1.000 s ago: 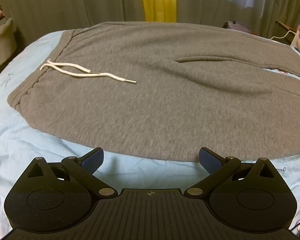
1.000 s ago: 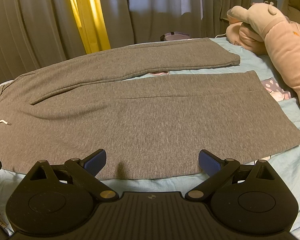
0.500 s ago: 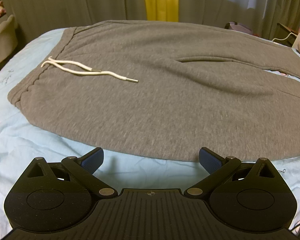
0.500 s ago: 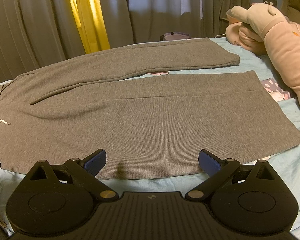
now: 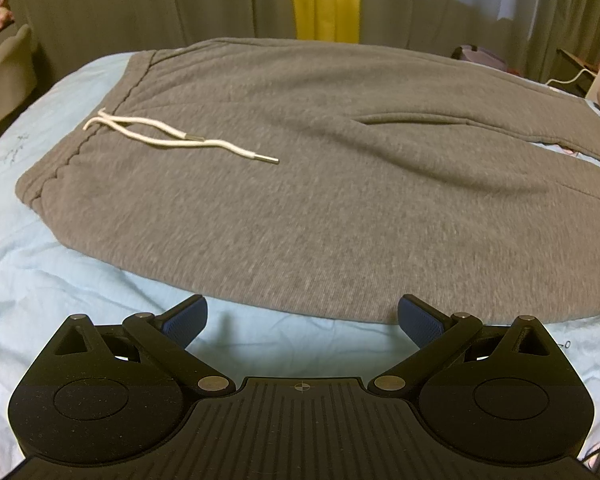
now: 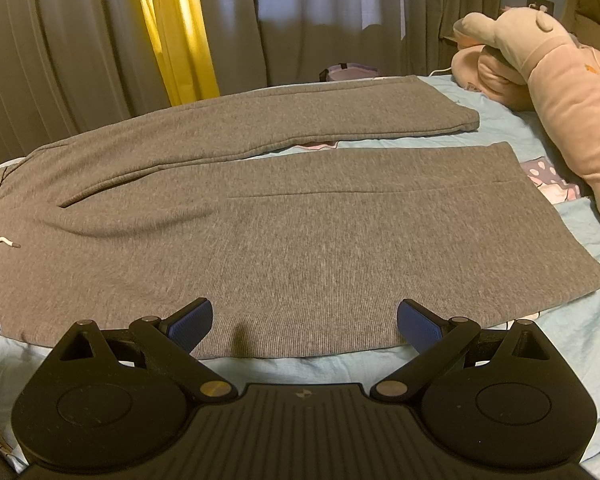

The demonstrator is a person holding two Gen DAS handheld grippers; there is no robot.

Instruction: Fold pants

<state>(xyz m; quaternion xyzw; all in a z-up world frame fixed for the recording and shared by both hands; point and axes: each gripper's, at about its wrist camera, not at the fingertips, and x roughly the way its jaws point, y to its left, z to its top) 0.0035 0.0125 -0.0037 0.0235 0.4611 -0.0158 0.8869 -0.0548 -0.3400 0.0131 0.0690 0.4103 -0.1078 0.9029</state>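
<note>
Left gripper [image 5: 302, 320] nudged forward, wide, empty | right gripper [image 6: 304, 320] same | pants [image 6: 280, 232] flat (plush toy [image 6: 560, 92] beside)

A bed with a pale blue patterned sheet [image 5: 60, 288] carries grey fleece sweatpants [image 6: 300, 232] spread flat and a large pink plush toy [image 6: 556, 92].

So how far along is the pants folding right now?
Done: the grey pants lie spread flat on the blue sheet, legs apart, drawstring on top. In hand: nothing; the left gripper and right gripper are both open at the near edge. Left: every fold.
</note>
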